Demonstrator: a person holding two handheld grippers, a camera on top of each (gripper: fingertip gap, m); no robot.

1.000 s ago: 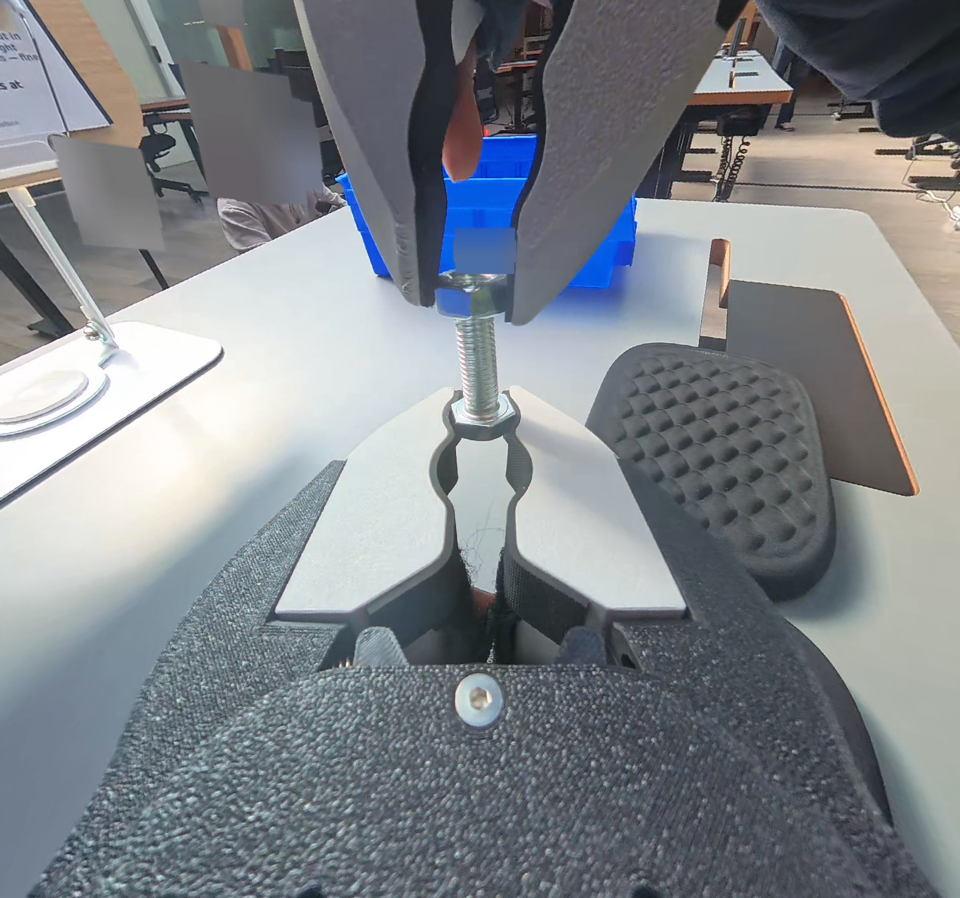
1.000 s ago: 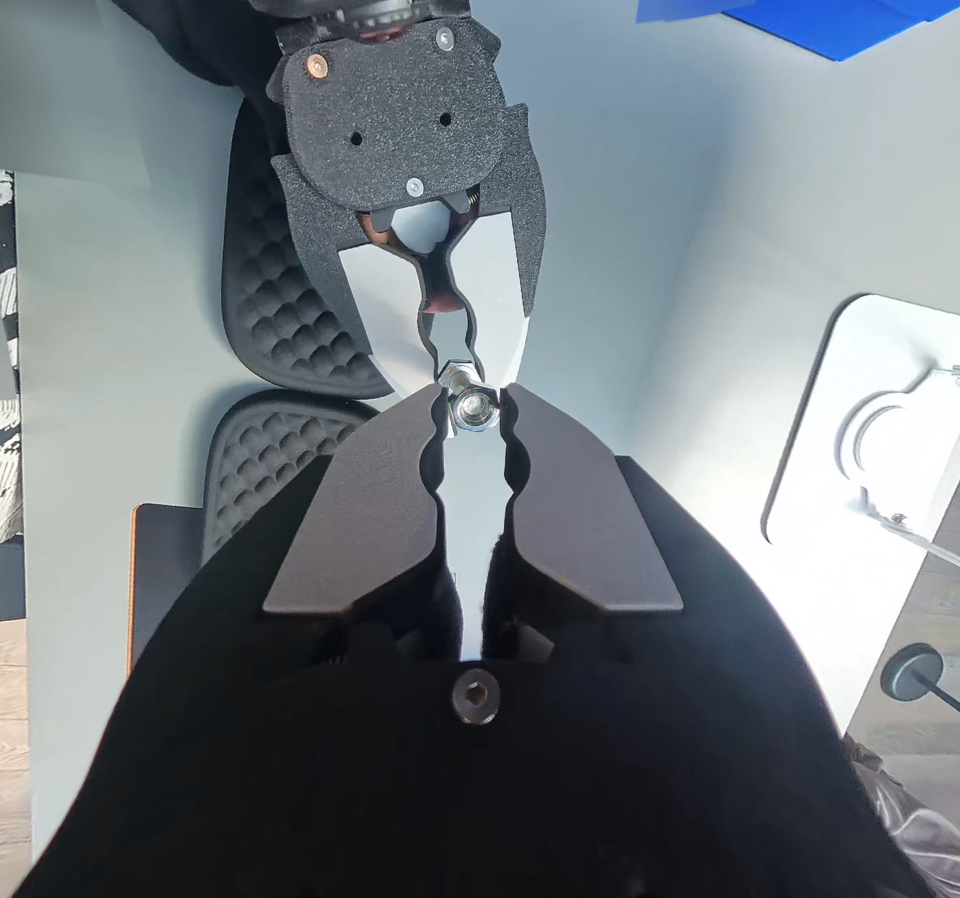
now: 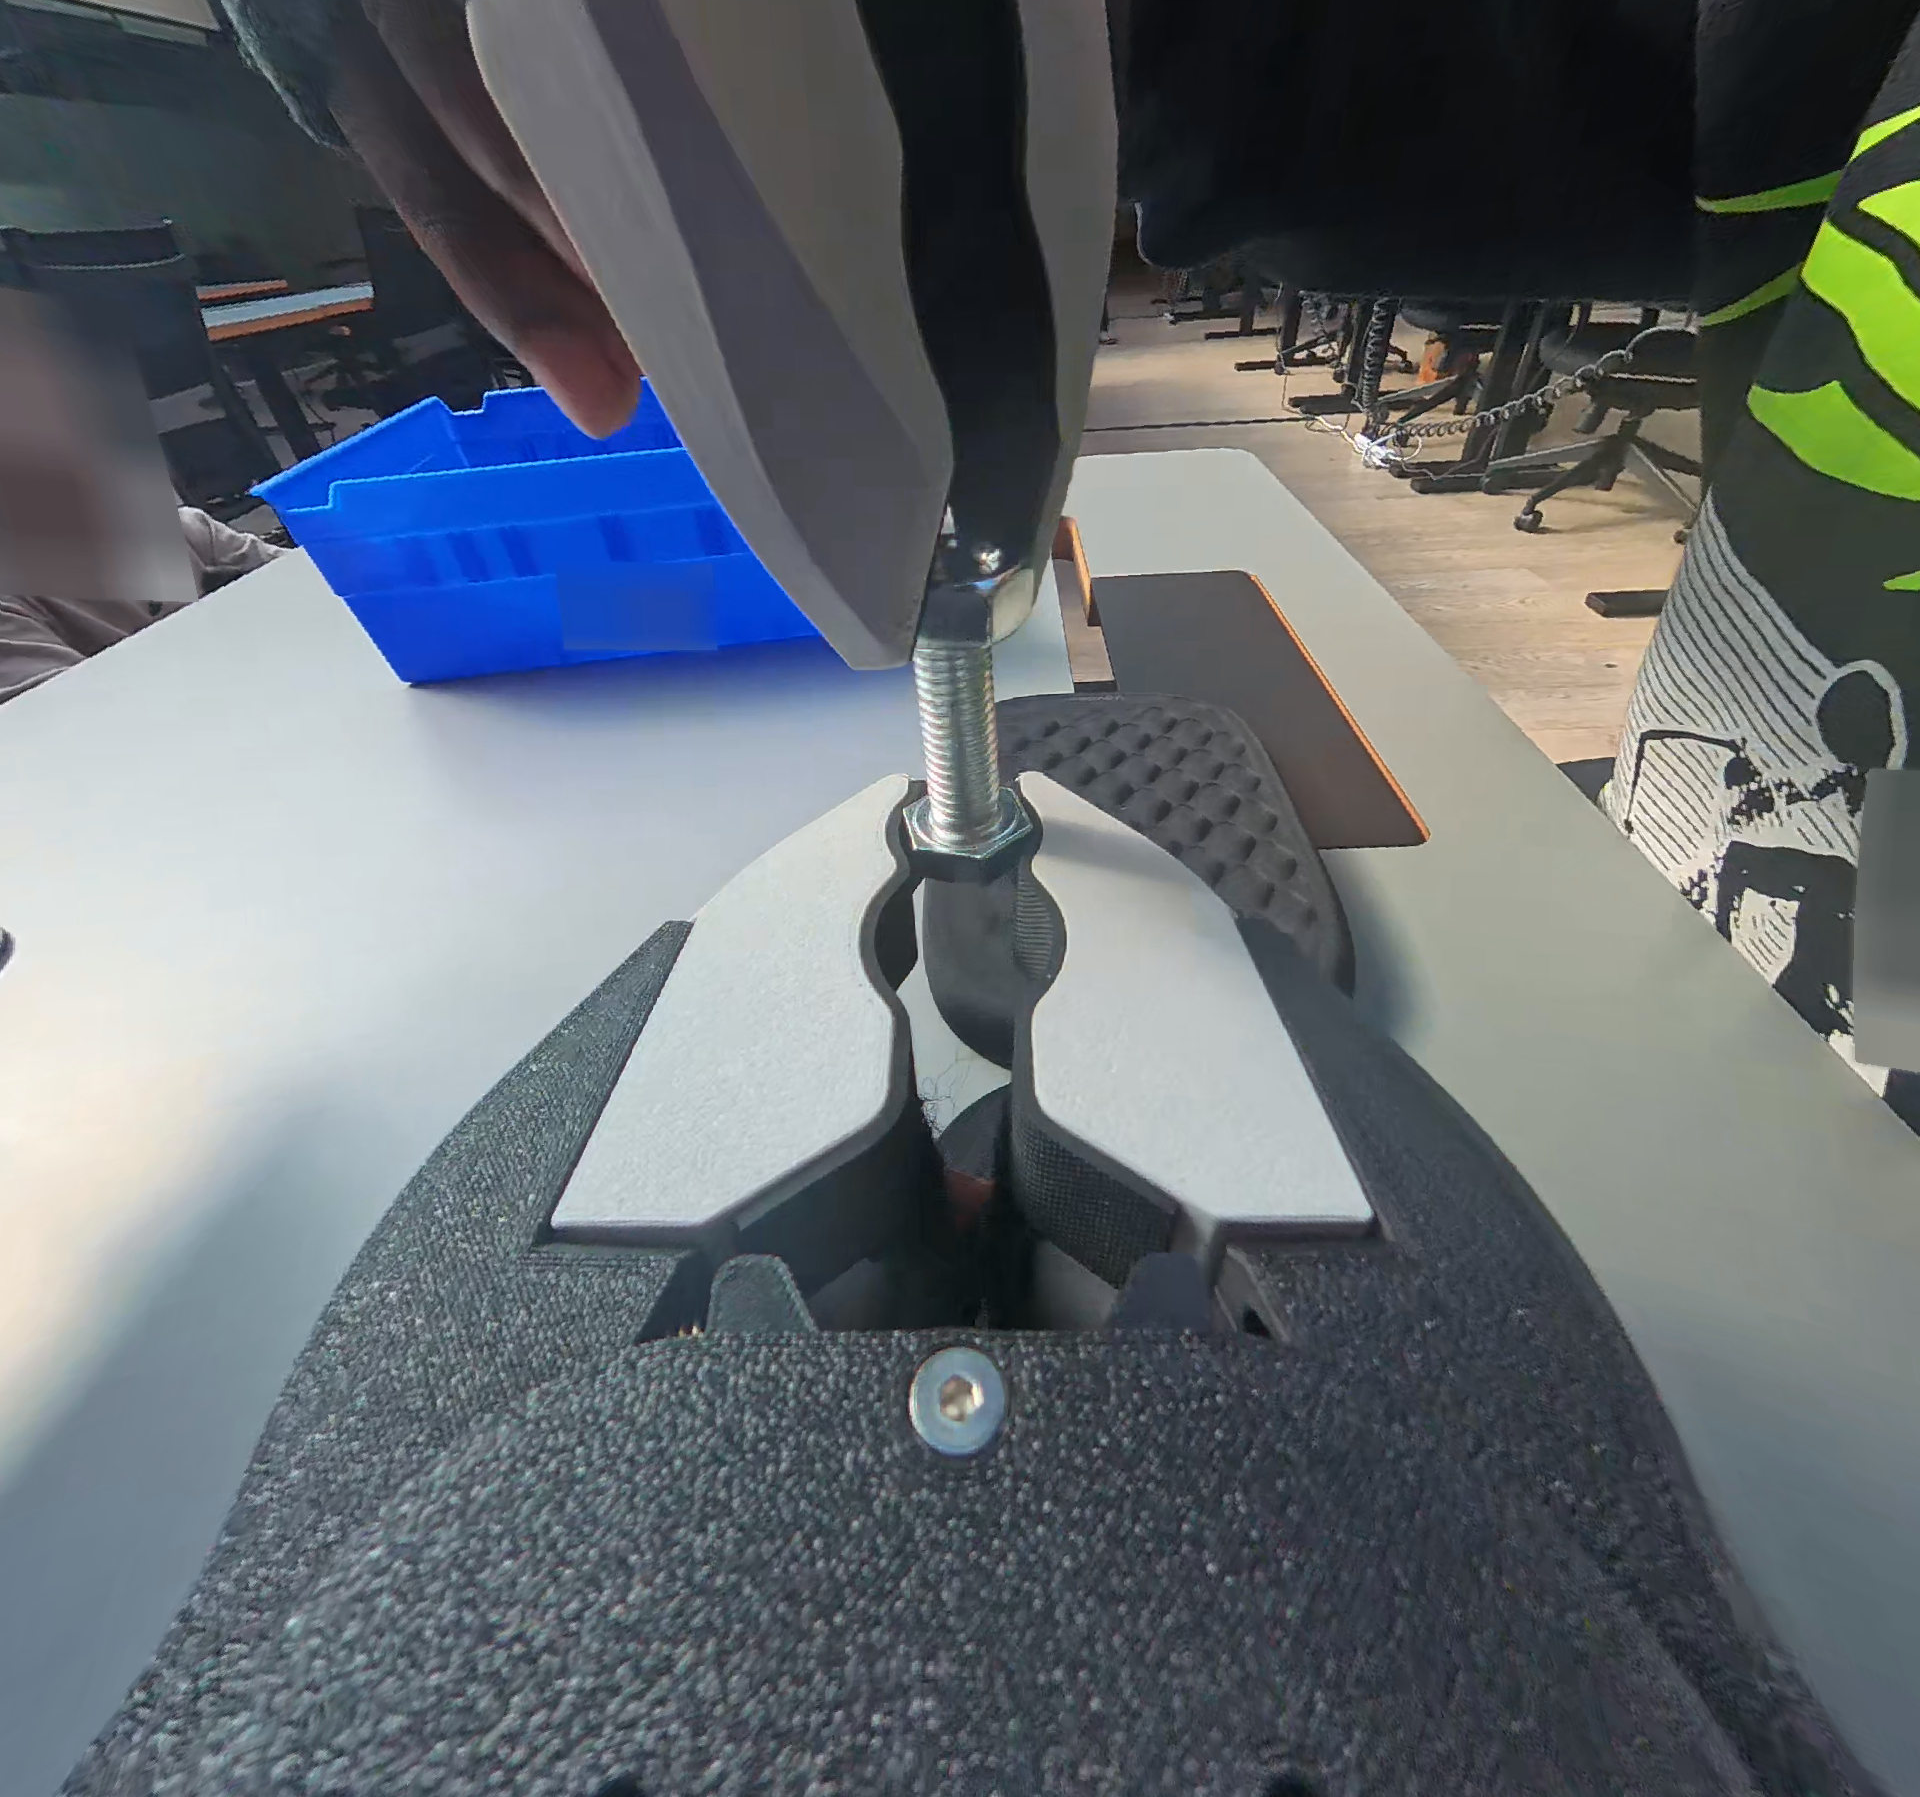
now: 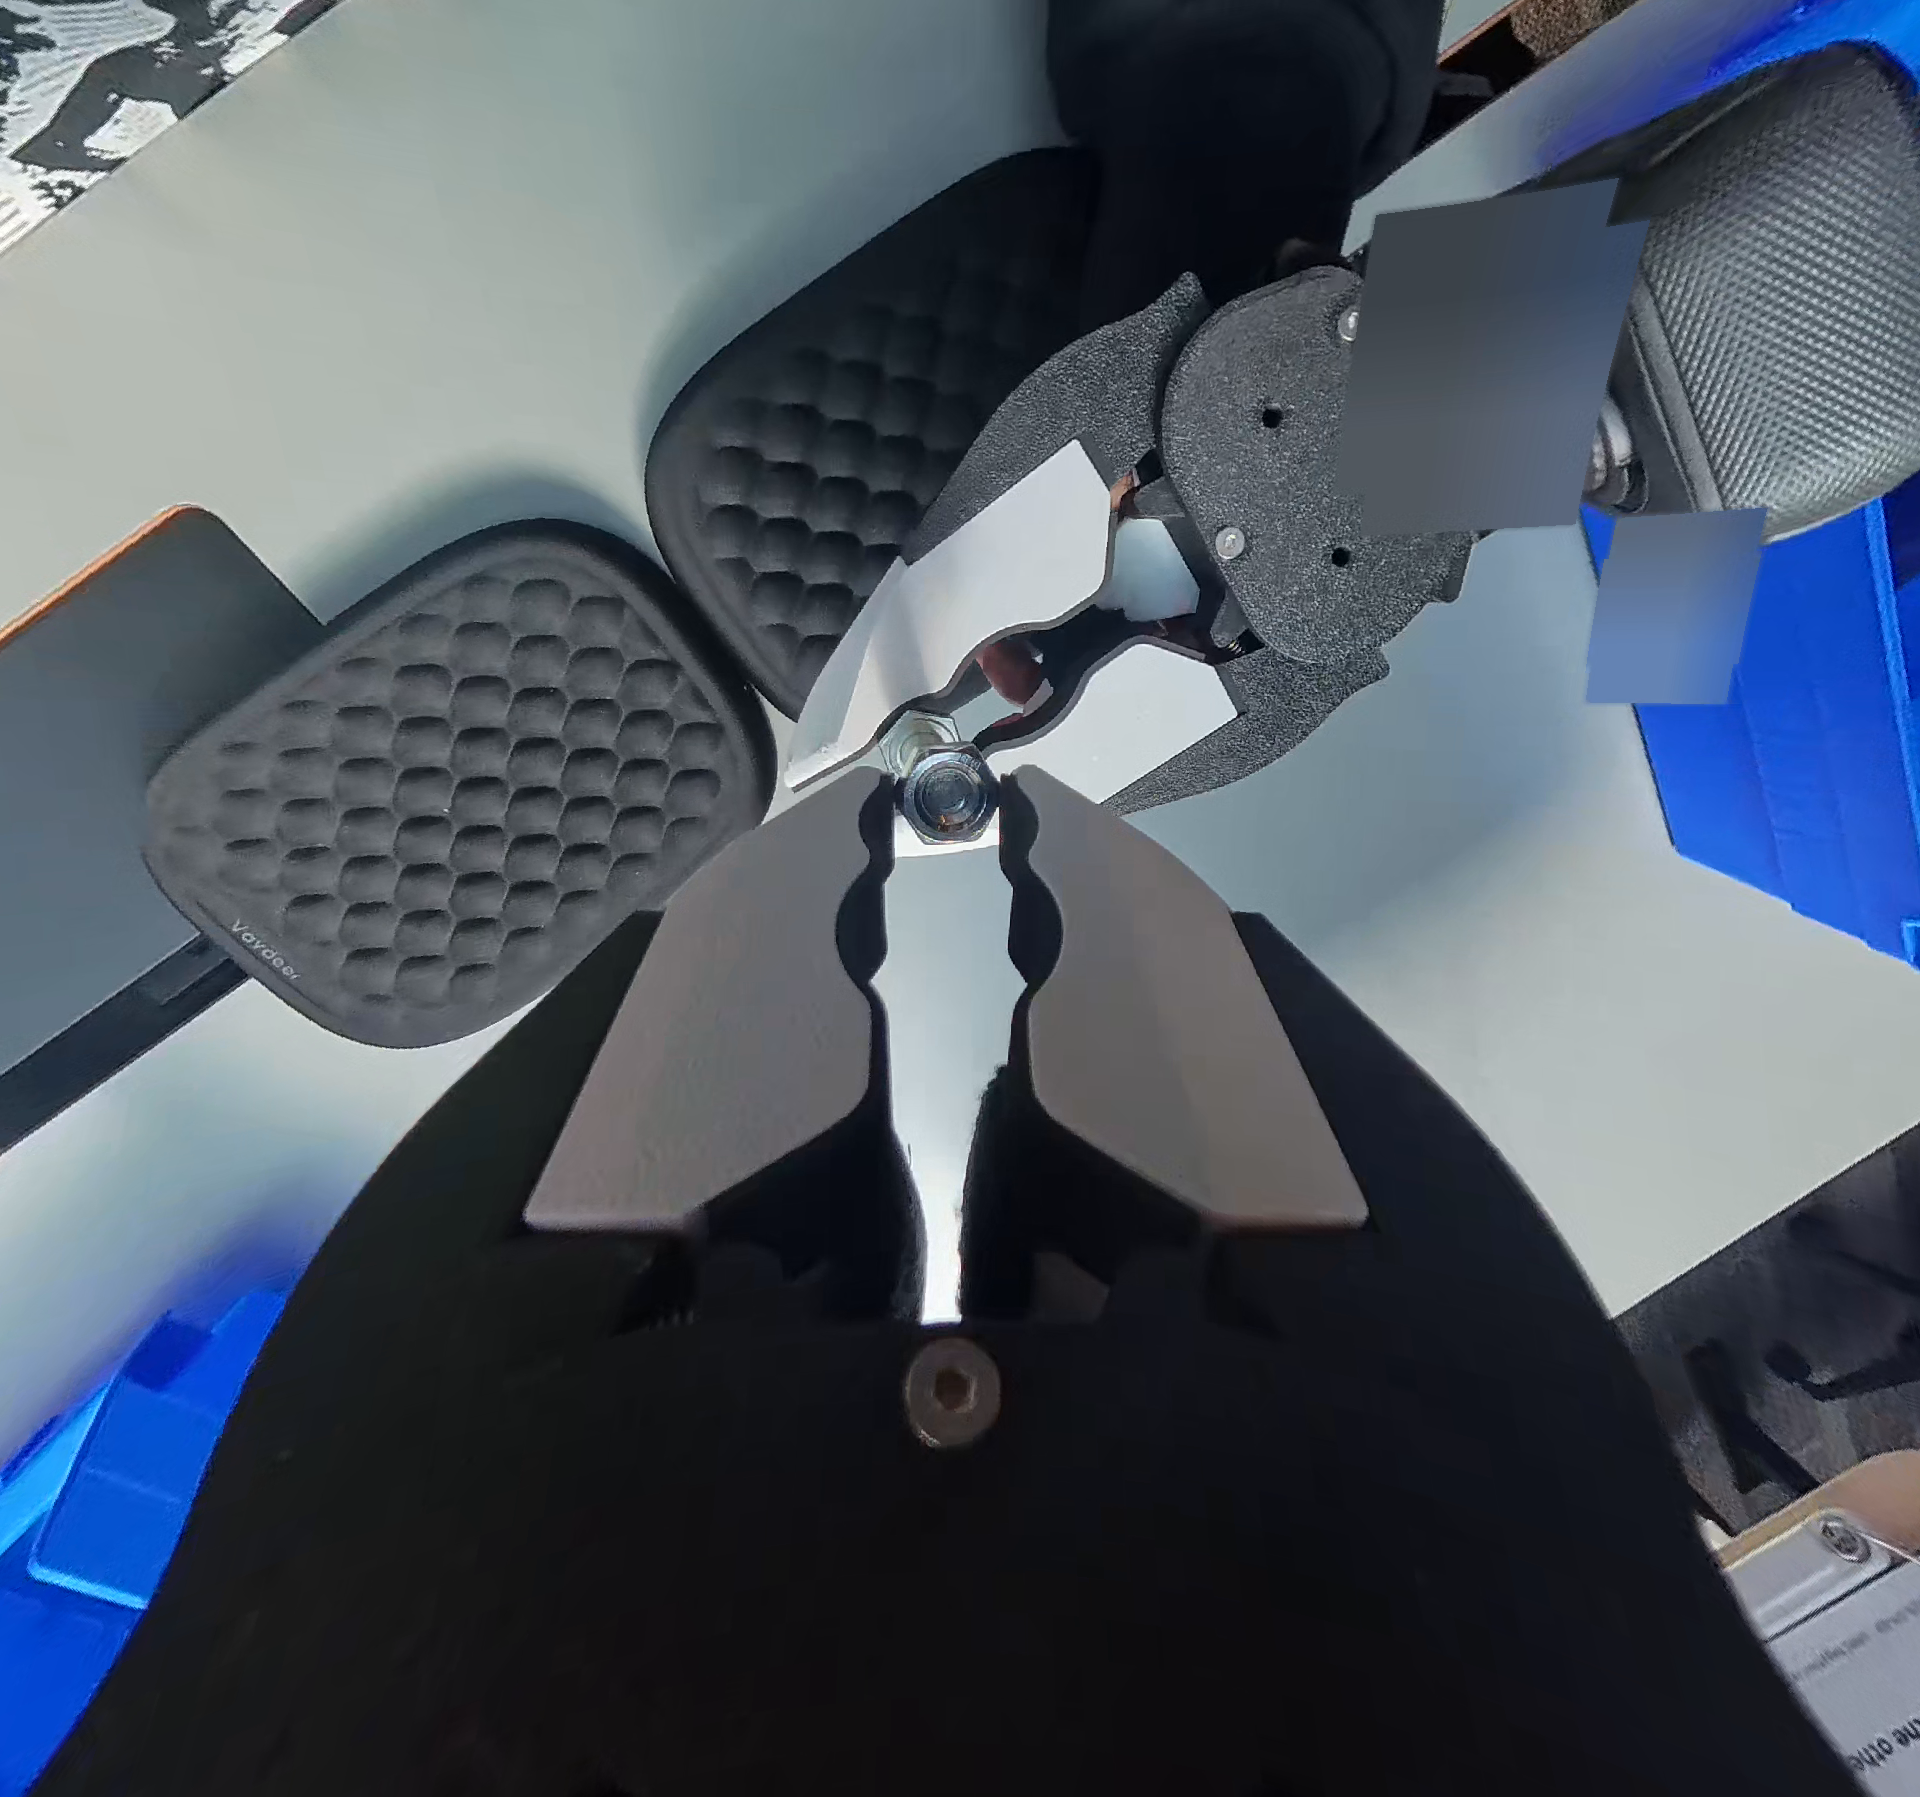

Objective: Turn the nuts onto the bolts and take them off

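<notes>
Bolt (image 3: 958,748): silver and threaded, held upright above the table between the 2 grippers, hex head at the top.
Nut (image 3: 966,834): threaded low on the bolt's shaft, well below the head, sitting between the left gripper's tips.
Left gripper (image 3: 966,838): clenched on the nut, its 2 pale fingers pinching the flats from either side.
Right gripper (image 4: 943,797): reaching down from above, clamped on the bolt's hex head; in its own view the head shows end-on between the dark fingertips.
Pads (image 4: 457,776): 2 black dimpled cushions lying side by side on the table, directly under the bolt.
Table (image 3: 343,874): pale grey.
Bin (image 3: 540,542): blue plastic, at the table's far side, well apart from the bolt.
</notes>
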